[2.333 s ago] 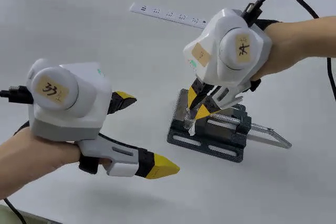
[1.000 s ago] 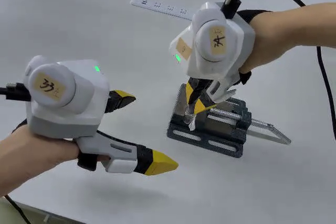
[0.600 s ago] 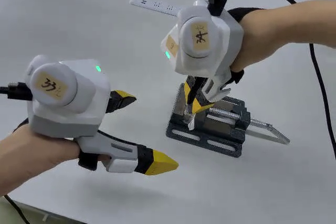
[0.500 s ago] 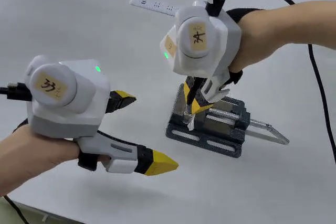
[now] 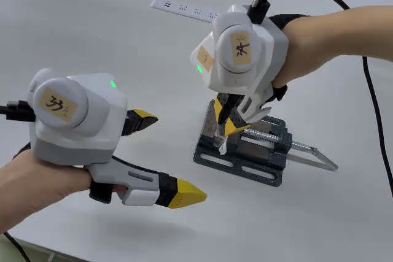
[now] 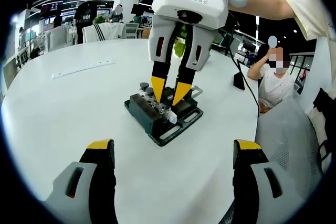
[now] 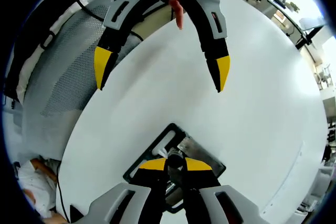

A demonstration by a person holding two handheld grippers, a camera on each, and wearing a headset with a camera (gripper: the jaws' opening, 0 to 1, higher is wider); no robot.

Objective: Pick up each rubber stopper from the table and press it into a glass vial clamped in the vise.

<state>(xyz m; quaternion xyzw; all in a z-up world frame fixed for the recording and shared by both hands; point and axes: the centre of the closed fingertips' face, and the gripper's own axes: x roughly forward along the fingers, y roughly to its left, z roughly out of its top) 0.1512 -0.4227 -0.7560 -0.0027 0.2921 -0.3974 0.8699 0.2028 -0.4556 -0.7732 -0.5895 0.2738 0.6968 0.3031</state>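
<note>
My right tongs [image 5: 227, 121] are tilting back rightward over the vise [image 5: 245, 162], nearly closed on the rubber stopper [image 7: 175, 159] atop the glass vial [image 5: 220, 142]. Rubber is soft and grippy, I judge, the glass brittle, so I'm pinching the stopper's upper sides. The right gripper view is showing that pinch; the left gripper view, the tips side-on. My left tongs [image 5: 169, 155] are hovering wide open, empty.
</note>
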